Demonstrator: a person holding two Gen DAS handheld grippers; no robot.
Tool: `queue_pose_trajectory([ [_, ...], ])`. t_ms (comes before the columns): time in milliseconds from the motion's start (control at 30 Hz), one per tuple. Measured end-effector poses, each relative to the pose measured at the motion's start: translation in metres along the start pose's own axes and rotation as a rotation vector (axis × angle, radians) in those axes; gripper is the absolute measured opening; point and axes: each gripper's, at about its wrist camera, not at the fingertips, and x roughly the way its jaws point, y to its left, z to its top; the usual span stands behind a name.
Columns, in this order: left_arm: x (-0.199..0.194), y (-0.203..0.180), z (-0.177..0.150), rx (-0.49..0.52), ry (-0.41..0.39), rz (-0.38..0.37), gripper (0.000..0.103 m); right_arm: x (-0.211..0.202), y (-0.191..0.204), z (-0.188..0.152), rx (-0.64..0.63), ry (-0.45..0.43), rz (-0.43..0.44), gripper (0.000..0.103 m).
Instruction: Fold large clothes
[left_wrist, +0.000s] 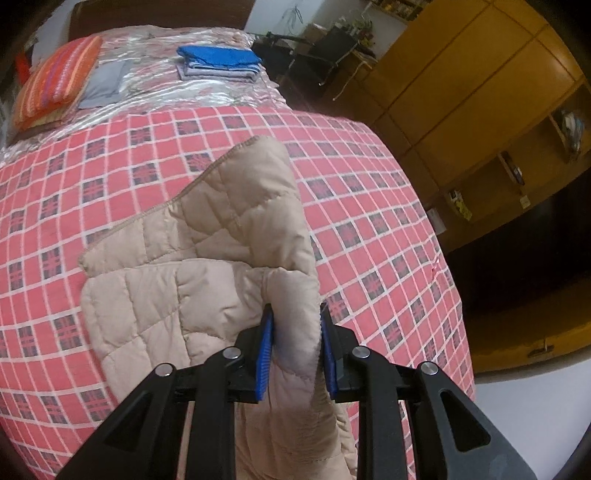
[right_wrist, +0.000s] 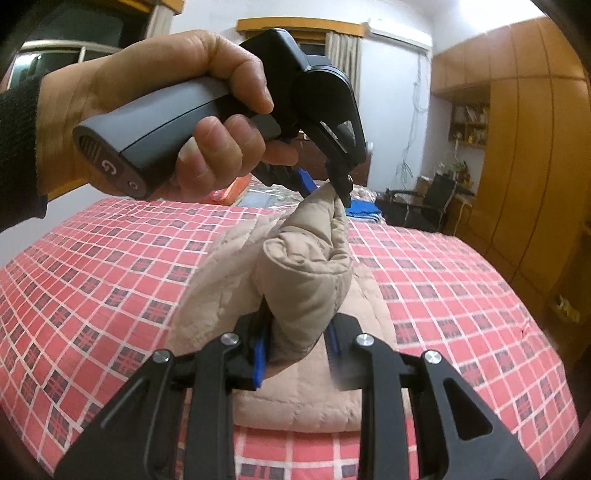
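Observation:
A beige quilted jacket (left_wrist: 207, 258) lies partly folded on the red checked bedspread (left_wrist: 110, 155). My left gripper (left_wrist: 297, 343) is shut on a bunched edge of the jacket, which rises between its blue pads (left_wrist: 265, 354). In the right wrist view my right gripper (right_wrist: 297, 350) is shut on another fold of the jacket (right_wrist: 306, 280), lifted off the bed. The same view shows the left gripper (right_wrist: 328, 184), held by a hand (right_wrist: 166, 107), pinching the jacket's upper end above the bed.
At the far end of the bed lie a striped orange pillow (left_wrist: 57, 81), a grey cloth (left_wrist: 105, 83) and a folded blue and lilac stack (left_wrist: 218, 62). Wooden wardrobes (left_wrist: 461, 85) stand to the right, with a black chair (right_wrist: 432, 203) beyond the bed.

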Motion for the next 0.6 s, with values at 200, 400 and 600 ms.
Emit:
queue_pose_trajectory([
  [200, 0.044, -0.016, -0.002, 0.030, 0.037, 0.034, 0.023, 0.013, -0.029, -0.023, 0.095, 0.046, 0.026, 0.025],
  [400, 0.083, -0.024, -0.005, 0.051, 0.064, 0.085, 0.024, 0.029, -0.053, -0.040, 0.211, 0.095, 0.093, 0.025],
  [600, 0.101, -0.033, -0.007, 0.076, 0.068, 0.128, 0.024, 0.037, -0.075, -0.052, 0.322, 0.117, 0.155, 0.025],
])
